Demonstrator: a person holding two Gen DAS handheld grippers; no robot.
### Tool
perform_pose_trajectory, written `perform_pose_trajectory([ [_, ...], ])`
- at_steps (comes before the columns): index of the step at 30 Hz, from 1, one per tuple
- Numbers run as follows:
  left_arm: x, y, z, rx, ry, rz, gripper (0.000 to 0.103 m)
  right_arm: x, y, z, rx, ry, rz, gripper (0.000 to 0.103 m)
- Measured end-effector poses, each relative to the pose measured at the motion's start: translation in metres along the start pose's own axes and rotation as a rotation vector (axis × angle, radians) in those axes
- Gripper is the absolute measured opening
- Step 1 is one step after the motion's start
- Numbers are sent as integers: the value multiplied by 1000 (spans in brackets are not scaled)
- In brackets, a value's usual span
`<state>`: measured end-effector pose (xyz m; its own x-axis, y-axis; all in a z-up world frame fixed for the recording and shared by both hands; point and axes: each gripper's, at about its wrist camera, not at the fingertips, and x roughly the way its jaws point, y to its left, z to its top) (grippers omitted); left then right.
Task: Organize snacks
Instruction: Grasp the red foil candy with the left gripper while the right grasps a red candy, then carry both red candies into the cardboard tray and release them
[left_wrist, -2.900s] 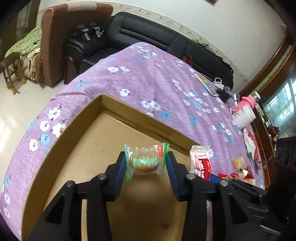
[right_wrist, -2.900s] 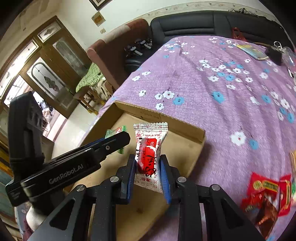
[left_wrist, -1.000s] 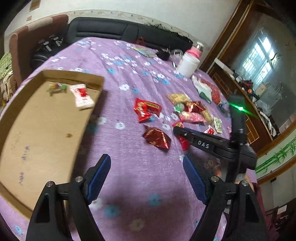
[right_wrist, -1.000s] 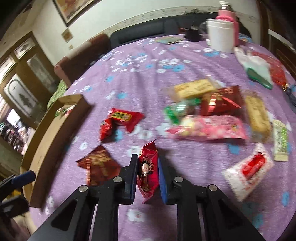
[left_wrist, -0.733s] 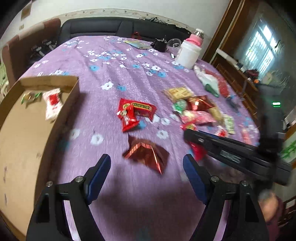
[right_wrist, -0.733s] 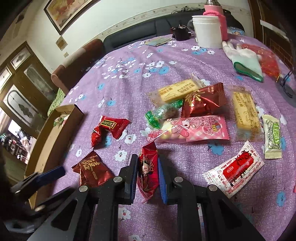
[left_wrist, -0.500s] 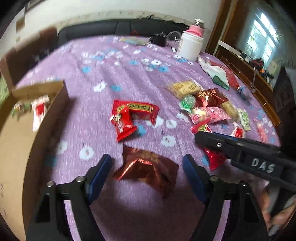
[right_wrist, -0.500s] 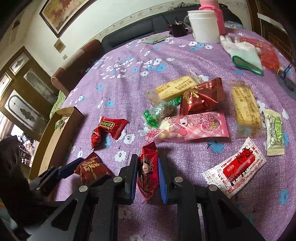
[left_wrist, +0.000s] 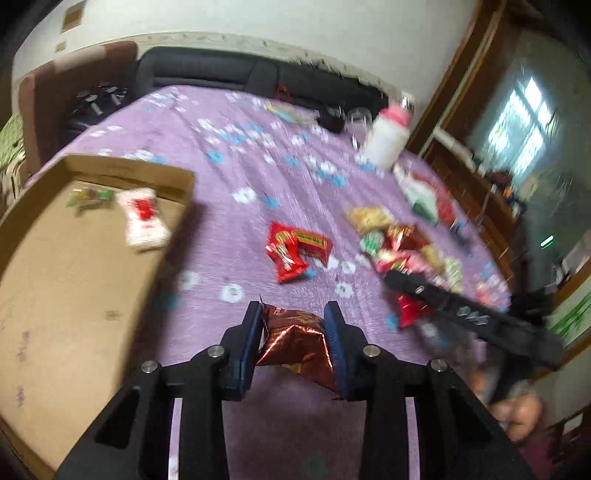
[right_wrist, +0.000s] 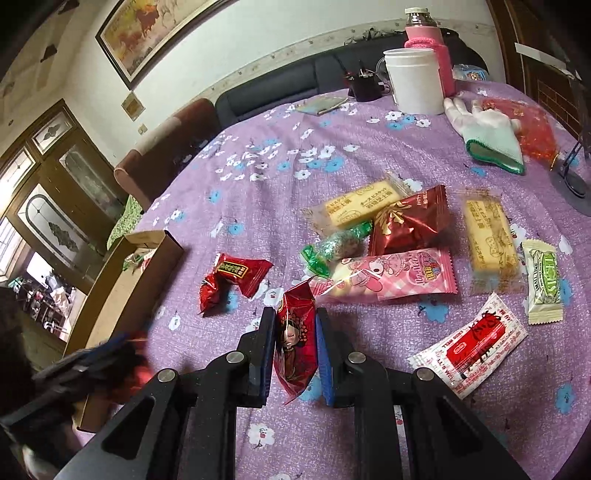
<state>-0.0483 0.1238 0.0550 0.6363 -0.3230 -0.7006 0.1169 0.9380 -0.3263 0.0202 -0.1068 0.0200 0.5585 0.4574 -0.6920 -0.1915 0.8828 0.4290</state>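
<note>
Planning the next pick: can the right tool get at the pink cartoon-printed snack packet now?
Probably not yet: the right tool is shut on a red face-printed snack packet. The pink cartoon-printed snack packet lies uncovered just ahead.

The left wrist view was smeared by motion: the snack pile (left_wrist: 402, 247) at centre right ran together, its packets past telling apart. The printing on the dark red foil packet (left_wrist: 295, 343) between the closing jaws of the left gripper (left_wrist: 295, 332) could not be read. The cardboard box (left_wrist: 22, 325) was cut off by the left edge. In the right wrist view, the left gripper (right_wrist: 107, 354) at lower left was a dark blur around something red, and the box wall (right_wrist: 122, 295) hid most of what lay inside
</note>
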Motion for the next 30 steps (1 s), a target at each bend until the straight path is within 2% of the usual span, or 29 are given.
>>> perform_pose_trajectory([
  [2, -26, 12, 3, -22, -39, -12, 33, 0, 2, -1, -4, -5, 4, 22],
  [4, -53, 32, 9, -35, -76, 11, 33, 0, 6, -4, -17, -13, 11, 22],
  [7, -80, 65, 21, -49, -106, 97, 33, -1, 12, -6, -31, -6, 24, 22],
  [11, -95, 113, 38, -72, -103, 200, 33, -7, 44, -5, -82, -1, 38, 22],
  [16, -86, 159, 52, -114, -80, 269, 34, 10, 104, 8, -145, 68, 112, 22],
  [21, -66, 186, 61, -159, -48, 267, 34, 43, 164, 24, -202, 135, 164, 23],
  [25, -41, 203, 74, -197, -23, 261, 34, 83, 210, 32, -259, 195, 174, 23],
  [30, -19, 222, 81, -244, -17, 250, 35, 134, 237, 36, -291, 253, 144, 23],
])
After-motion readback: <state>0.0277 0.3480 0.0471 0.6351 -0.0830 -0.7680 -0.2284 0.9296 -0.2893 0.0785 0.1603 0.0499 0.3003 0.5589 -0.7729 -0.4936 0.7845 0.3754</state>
